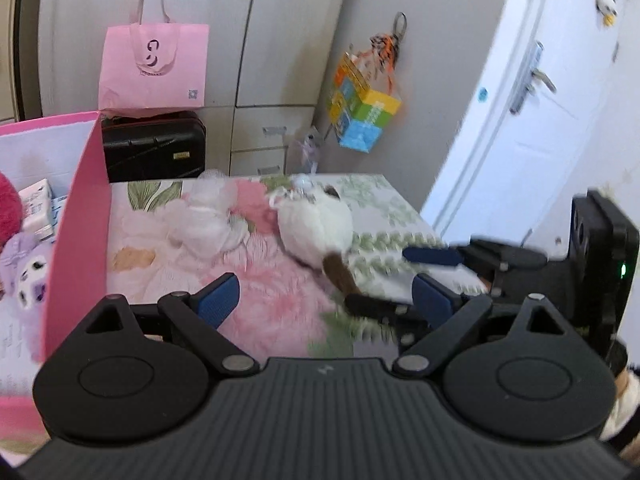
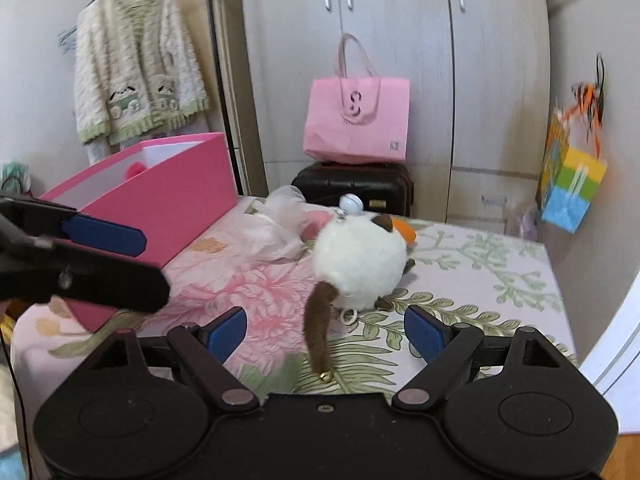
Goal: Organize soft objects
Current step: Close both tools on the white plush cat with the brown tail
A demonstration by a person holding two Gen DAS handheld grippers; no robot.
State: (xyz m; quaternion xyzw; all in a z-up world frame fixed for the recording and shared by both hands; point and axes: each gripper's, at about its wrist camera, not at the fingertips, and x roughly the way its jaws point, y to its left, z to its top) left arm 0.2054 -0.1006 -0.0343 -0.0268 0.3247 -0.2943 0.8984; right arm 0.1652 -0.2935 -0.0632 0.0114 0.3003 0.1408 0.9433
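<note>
Nearest the lens in the left wrist view, the left hand-held gripper (image 1: 326, 300) stands released, its blue pads wide apart with nothing between them above the floral bedspread (image 1: 276, 312). Just beyond, at the centre of the frame, the white plush cat (image 1: 316, 226) lies on the bed with its brown tail (image 1: 340, 274) trailing toward the lower right. A heap of sheer white fabric (image 1: 208, 220) lies to its left, close beside it. At the left edge stands the pink box (image 1: 76, 248), open, with a purple plush (image 1: 26, 276) and a red furry item (image 1: 8, 212) inside. The right hand-held gripper (image 1: 430, 276) reaches in from the right edge, near the tail's end, pads apart. A pink paper bag (image 1: 154, 68) stands on a black suitcase (image 1: 154, 146) in the upper left.

Closest in the right wrist view, the right hand-held gripper (image 2: 326, 334) is likewise released, and the brown tail (image 2: 318, 324) lies between its spread pads; whether a pad touches it cannot be told. The white plush cat (image 2: 358, 264) sits at centre frame, the sheer white fabric (image 2: 276, 224) behind it to the left. The pink box (image 2: 160, 204) stands at mid-left on the bed, and the left hand-held gripper (image 2: 116, 252) crosses in front of it, open. A cream knitted cardigan (image 2: 136, 64) hangs at upper left.
</note>
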